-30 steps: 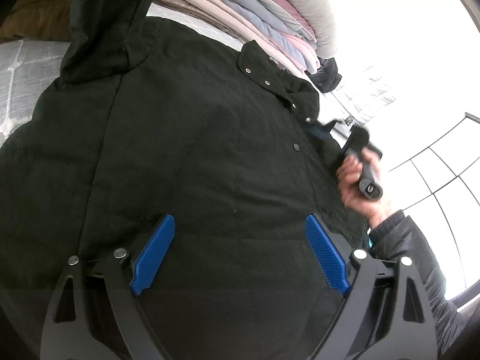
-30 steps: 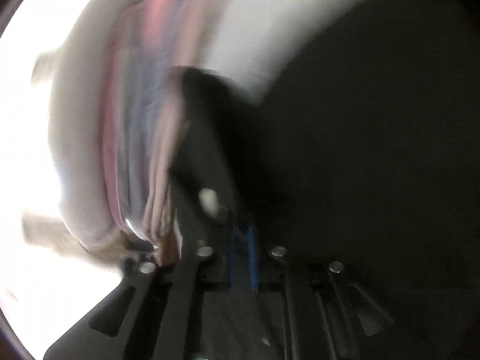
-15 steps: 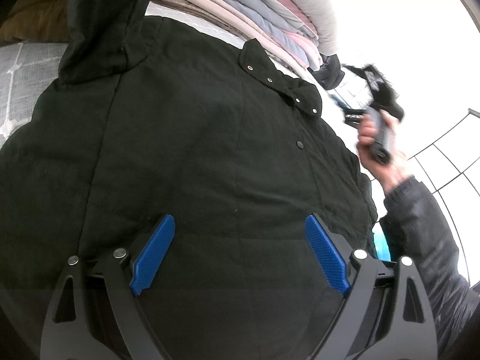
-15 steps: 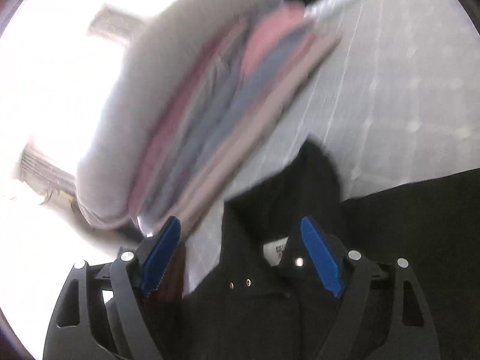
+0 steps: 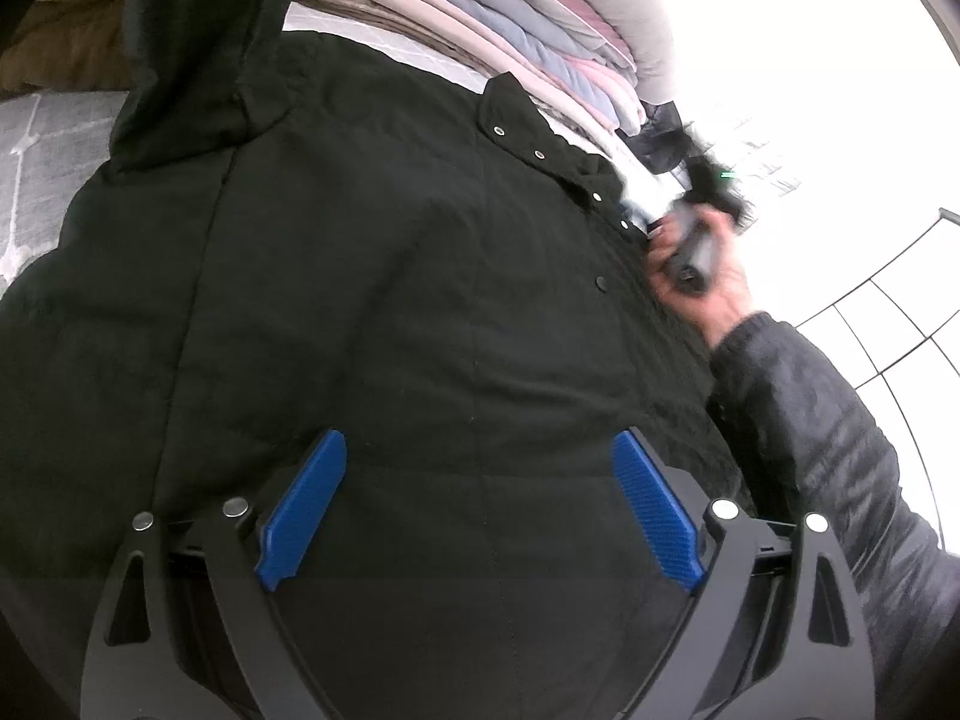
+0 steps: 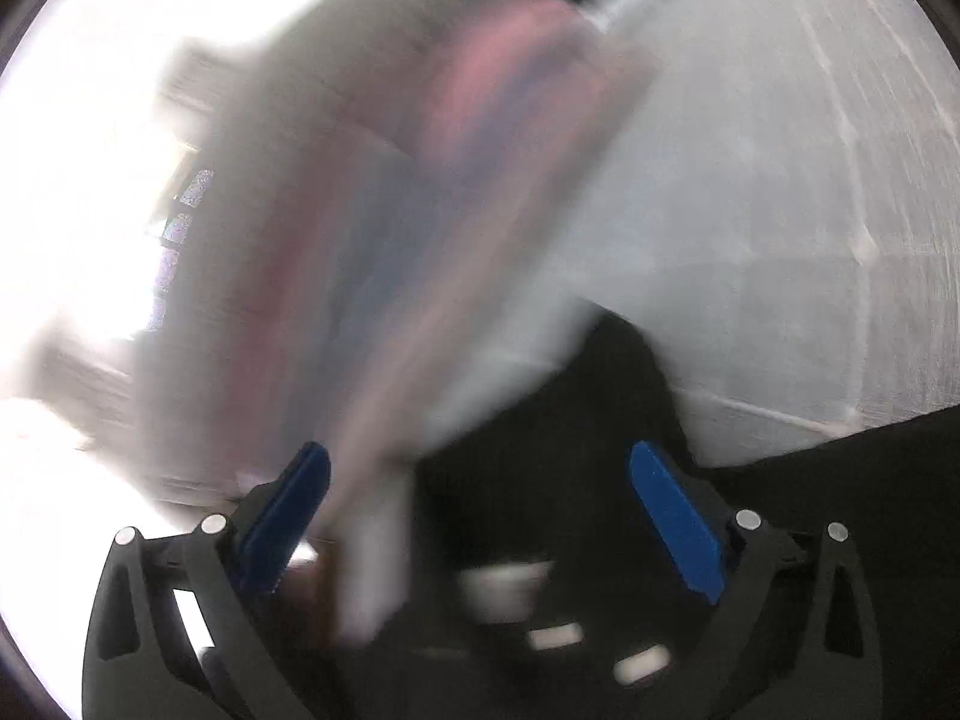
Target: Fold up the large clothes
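One black coat [image 5: 390, 300] beneath two wide-open tools, left [image 5: 480, 504] and right [image 6: 486, 516].

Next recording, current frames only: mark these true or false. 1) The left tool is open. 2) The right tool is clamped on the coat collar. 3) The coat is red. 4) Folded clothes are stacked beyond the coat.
1) The left tool is open: true.
2) The right tool is clamped on the collar: false; its jaws stand wide apart.
3) The coat is red: false; it is black.
4) Folded clothes are stacked beyond the coat: true.
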`<move>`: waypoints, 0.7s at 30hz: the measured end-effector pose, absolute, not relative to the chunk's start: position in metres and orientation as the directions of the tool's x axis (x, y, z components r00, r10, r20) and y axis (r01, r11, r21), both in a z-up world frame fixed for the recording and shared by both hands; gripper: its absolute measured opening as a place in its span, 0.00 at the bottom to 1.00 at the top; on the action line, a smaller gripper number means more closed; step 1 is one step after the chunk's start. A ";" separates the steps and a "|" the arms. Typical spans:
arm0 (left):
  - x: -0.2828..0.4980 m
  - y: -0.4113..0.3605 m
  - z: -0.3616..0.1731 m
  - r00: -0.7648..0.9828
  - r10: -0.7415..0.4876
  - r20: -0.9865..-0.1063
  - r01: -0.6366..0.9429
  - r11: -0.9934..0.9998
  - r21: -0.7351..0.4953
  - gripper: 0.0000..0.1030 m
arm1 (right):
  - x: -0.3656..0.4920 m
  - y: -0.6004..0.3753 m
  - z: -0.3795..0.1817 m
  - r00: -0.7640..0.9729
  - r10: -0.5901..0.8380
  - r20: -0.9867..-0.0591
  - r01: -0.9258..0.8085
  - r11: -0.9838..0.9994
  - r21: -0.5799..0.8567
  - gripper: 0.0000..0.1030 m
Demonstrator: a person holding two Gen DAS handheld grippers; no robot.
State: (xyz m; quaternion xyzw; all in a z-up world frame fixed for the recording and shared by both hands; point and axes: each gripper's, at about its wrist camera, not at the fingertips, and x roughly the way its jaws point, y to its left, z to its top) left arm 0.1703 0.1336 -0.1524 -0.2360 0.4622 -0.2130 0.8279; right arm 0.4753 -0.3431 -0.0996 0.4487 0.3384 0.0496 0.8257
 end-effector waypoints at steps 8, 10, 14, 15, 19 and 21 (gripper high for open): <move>0.168 0.137 -0.154 0.486 -0.579 -0.654 0.144 0.792 -0.594 0.85 | 0.335 -0.380 -0.008 0.830 0.459 -0.318 0.006 0.563 0.826 0.93; 0.167 0.140 -0.153 0.491 -0.592 -0.639 0.145 0.779 -0.610 0.85 | 0.277 -0.391 0.008 0.841 0.407 -0.356 0.014 0.642 0.767 0.93; 0.162 0.156 -0.145 0.522 -0.623 -0.582 0.132 0.733 -0.667 0.85 | 0.132 -0.447 -0.002 0.877 0.204 -0.436 0.172 0.713 0.680 0.93; 0.159 0.159 -0.142 0.533 -0.621 -0.575 0.124 0.729 -0.673 0.85 | 0.093 -0.470 -0.015 0.886 0.166 -0.434 0.215 0.681 0.700 0.93; 0.138 0.171 -0.120 0.575 -0.580 -0.577 0.101 0.750 -0.654 0.85 | 0.017 -0.554 -0.104 0.902 0.190 -0.388 0.303 0.360 0.882 0.93; 0.125 0.173 -0.111 0.582 -0.560 -0.590 0.095 0.767 -0.634 0.85 | 0.003 -0.578 -0.144 0.930 0.177 -0.322 0.290 0.185 0.939 0.93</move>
